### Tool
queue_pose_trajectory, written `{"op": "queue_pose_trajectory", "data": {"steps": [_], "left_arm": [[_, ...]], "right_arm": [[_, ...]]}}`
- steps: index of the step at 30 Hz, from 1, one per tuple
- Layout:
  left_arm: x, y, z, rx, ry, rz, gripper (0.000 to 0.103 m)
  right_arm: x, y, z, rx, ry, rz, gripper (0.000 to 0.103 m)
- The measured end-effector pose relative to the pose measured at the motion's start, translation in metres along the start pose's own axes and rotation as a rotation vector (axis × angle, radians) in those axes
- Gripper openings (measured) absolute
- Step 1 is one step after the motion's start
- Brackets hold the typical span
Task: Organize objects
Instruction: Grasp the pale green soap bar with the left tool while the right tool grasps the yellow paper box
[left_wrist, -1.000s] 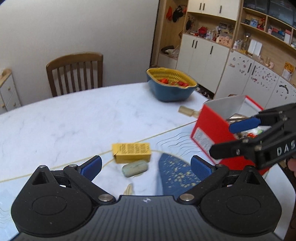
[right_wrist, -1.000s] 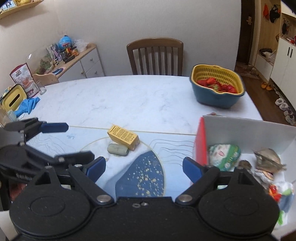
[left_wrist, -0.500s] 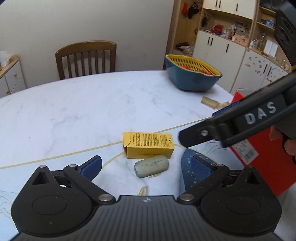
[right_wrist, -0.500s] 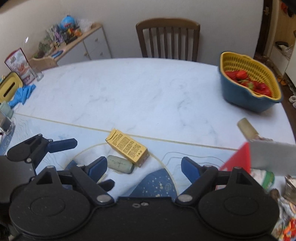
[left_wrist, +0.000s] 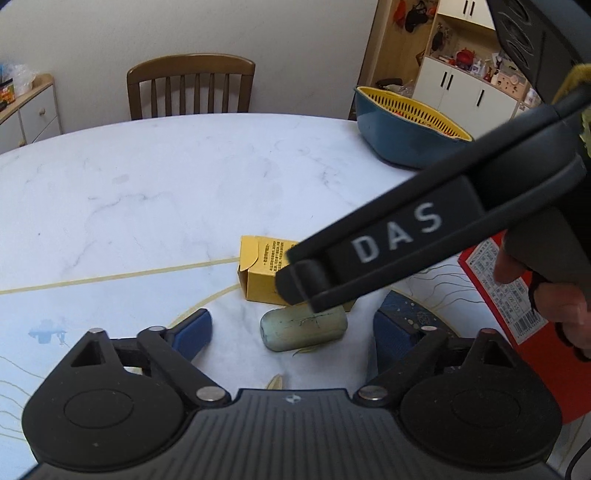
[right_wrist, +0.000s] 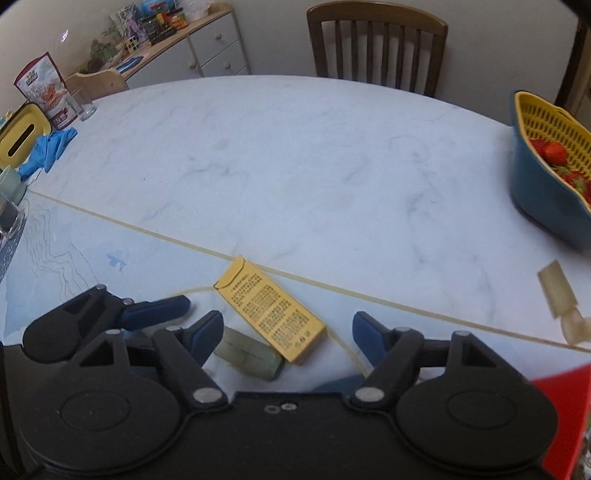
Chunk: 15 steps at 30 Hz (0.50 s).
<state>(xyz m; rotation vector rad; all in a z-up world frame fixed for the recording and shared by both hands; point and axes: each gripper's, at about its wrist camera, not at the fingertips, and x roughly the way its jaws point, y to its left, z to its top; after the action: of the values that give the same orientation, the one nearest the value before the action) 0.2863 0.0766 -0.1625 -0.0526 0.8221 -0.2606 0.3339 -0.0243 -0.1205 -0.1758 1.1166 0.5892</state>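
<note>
Over the last second the right tongs (right_wrist: 288, 328) have swung from the red box (left_wrist: 532, 332) to above the yellow carton (right_wrist: 271, 308) and green bar (right_wrist: 251, 352) on the table (right_wrist: 295, 166); pickup appears next. Both tongs gape, empty. "DAS" reads on the right tool; carton print illegible.

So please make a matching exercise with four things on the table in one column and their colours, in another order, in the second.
1. small carton
2. soap bar
3. rubber gloves
4. storage box

a. red
b. pale green
c. yellow
d. blue

Pairs: 1-c, 2-b, 3-d, 4-a
</note>
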Motion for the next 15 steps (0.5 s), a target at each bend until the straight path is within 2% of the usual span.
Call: {"op": "queue_pose_trajectory", "data": {"steps": [4, 9, 13, 15], "left_arm": [[0.001, -0.004, -0.001, 0.010, -0.013, 0.015, 0.089], [0.000, -0.010, -0.002, 0.023, -0.025, 0.041, 0.068], [-0.001, -0.012, -0.003, 0.024, -0.025, 0.041, 0.059], [0.000, -0.013, -0.003, 0.026, -0.023, 0.033, 0.050]], "right_arm": [[0.009, 0.003, 0.004, -0.027, 0.021, 0.013, 0.069], [0.016, 0.005, 0.007, -0.035, 0.032, 0.013, 0.059], [0.017, 0.005, 0.008, -0.035, 0.031, 0.011, 0.054], [0.018, 0.005, 0.008, -0.029, 0.031, 0.009, 0.050]]}}
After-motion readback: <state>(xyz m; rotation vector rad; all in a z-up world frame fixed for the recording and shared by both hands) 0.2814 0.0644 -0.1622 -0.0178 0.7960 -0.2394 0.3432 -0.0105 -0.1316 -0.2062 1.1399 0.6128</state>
